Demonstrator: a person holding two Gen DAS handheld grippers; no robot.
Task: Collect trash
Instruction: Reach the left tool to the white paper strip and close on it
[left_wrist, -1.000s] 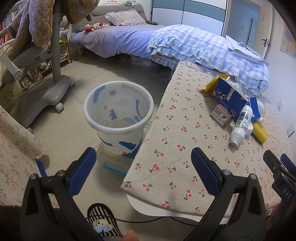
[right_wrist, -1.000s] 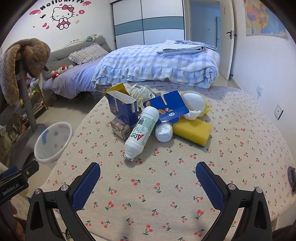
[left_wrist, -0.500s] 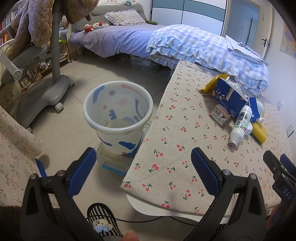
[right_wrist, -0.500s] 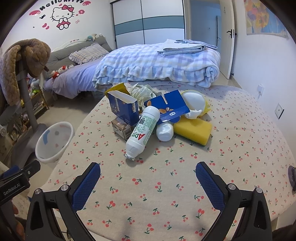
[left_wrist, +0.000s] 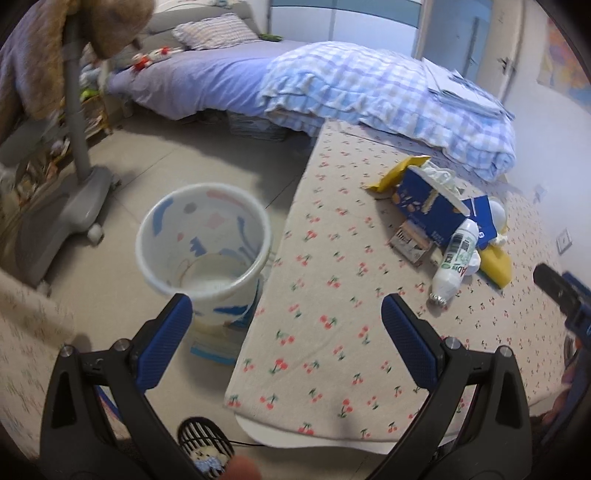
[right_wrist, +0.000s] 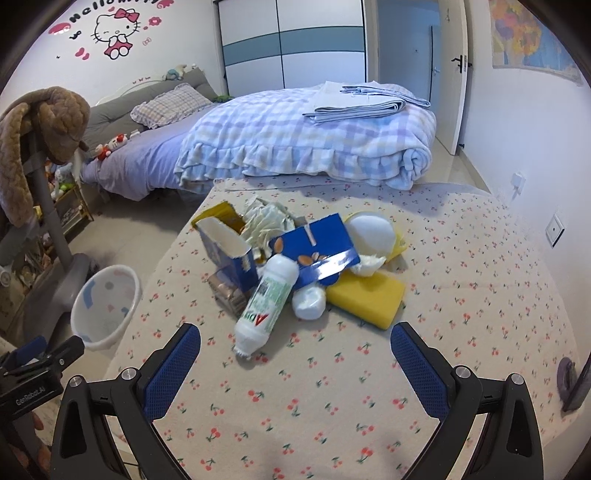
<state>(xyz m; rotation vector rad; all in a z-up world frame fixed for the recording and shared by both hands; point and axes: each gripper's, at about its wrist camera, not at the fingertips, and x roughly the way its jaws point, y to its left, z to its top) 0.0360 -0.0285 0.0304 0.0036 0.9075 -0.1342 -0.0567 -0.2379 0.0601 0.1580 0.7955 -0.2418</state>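
Both views have pushed forward vs. the earlier frames: the bin (left_wrist: 203, 254) sits closer under the left tool (left_wrist: 284, 328), and the trash pile looms larger ahead of the right tool (right_wrist: 295, 354). Each tool is spread wide, gripping nothing. Trash lies heaped mid-desk (right_wrist: 332, 406) on the cherry-print cloth, well apart from the bin, which stands on the floor just beside the desk's edge. Nearest item: white plastic bottle (right_wrist: 267, 301), on its side, neck toward the tool; probably empty, so light, smooth, apt to roll or squirt out of a pinch; best taken across the labelled body, not the neck. Blue carton (right_wrist: 229, 254), open-topped, w/ a flattened blue box (right_wrist: 316, 253) leaning on the heap: light cardboard, crushable, grip across a folded wall. Yellow sponge (right_wrist: 365, 297): soft, compressible, forgiving anywhere. Crumpled paper (right_wrist: 266, 221) at the rear: near weightless, may shed bits. White round pieces (right_wrist: 309, 303) touch the bottle; material unclear.
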